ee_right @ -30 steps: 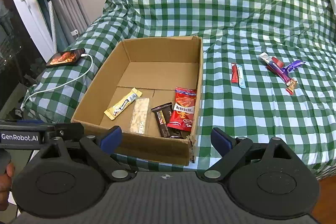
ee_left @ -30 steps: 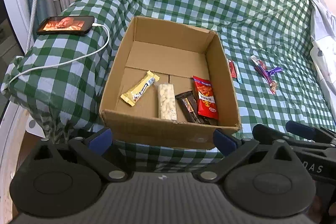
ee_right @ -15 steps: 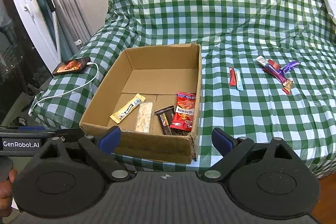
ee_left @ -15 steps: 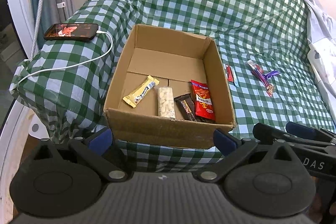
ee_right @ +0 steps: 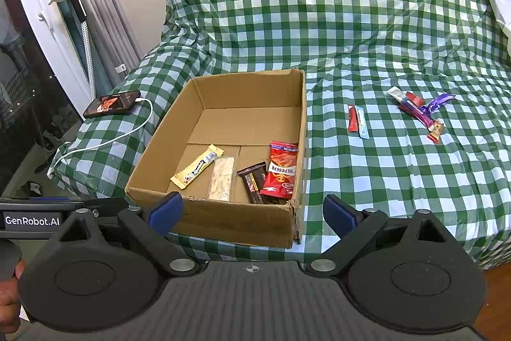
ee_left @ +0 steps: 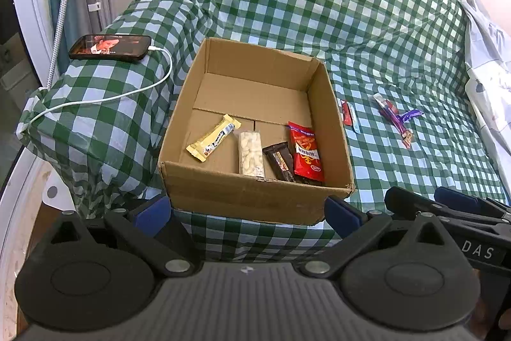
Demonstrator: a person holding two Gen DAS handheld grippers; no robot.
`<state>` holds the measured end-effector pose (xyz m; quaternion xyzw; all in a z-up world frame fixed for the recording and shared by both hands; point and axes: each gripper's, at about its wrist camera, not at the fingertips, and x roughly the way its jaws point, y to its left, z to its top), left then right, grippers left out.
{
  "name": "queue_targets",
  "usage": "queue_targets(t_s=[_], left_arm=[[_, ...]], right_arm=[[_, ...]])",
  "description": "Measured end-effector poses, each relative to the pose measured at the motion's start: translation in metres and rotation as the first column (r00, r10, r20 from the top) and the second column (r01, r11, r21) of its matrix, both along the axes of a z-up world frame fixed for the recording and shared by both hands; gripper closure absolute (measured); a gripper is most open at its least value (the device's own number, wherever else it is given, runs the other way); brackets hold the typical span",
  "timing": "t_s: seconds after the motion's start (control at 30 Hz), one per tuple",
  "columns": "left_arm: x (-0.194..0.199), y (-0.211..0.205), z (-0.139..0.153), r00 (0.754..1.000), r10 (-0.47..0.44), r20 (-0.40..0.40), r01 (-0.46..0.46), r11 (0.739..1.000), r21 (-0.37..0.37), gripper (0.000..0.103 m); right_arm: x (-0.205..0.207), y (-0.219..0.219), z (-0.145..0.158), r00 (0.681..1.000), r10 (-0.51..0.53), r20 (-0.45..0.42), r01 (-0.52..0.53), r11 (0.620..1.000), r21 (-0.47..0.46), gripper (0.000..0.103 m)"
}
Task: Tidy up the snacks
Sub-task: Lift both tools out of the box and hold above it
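Sitting at the near edge of the bed, the cardboard box already holds four snacks laid side by side along its front wall: a yellow bar, a pale clear-wrapped bar, a dark brown bar and a red packet, the red one partly overlapping the brown one. They lie roughly parallel, which I take as deliberate lining-up, leaving the back half of the box free. Outside it, on the green checked bedcover, more snacks wait to the right: a red stick and a light blue stick touching each other near the box, and farther right a small heap where I count a white-and-red piece, a purple wrapper and a small orange-ended one, though the exact number there is hard to tell. Both tools hover back from the box, just off the bed's edge. The left gripper is spread wide and holds nothing; the right gripper is likewise released and empty, probably poised for the loose sticks. A phone on a white cable rests left of the box.
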<state>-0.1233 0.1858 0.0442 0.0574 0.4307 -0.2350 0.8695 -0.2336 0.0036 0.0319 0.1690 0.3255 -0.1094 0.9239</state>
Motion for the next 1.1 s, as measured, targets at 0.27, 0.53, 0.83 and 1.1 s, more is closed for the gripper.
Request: queue_targets(t_s=[0.27, 0.53, 0.83, 1.1], left_arm=[[0.0, 0.0, 0.0, 1.0, 0.0, 0.001, 0.0, 1.0, 0.001, 0.001], [0.001, 0.001, -0.001, 1.0, 0.0, -0.002, 0.0, 1.0, 0.0, 0.001], [-0.005, -0.003, -0.004, 1.0, -0.007, -0.011, 0.007, 1.0, 0.015, 0.001], [-0.001, -0.013, -0.006, 1.0, -0.02, -0.02, 0.021, 0.999, 0.032, 0.001]], right_arm=[[-0.001, -0.001, 0.001, 1.0, 0.0, 0.0, 0.0, 1.0, 0.0, 0.008], [-0.002, -0.001, 0.002, 1.0, -0.001, -0.002, 0.001, 1.0, 0.002, 0.008], [-0.002, -0.003, -0.001, 1.0, -0.008, -0.005, 0.008, 1.0, 0.017, 0.007], [0.0, -0.01, -0.009, 0.999, -0.031, -0.014, 0.032, 0.998, 0.061, 0.007]])
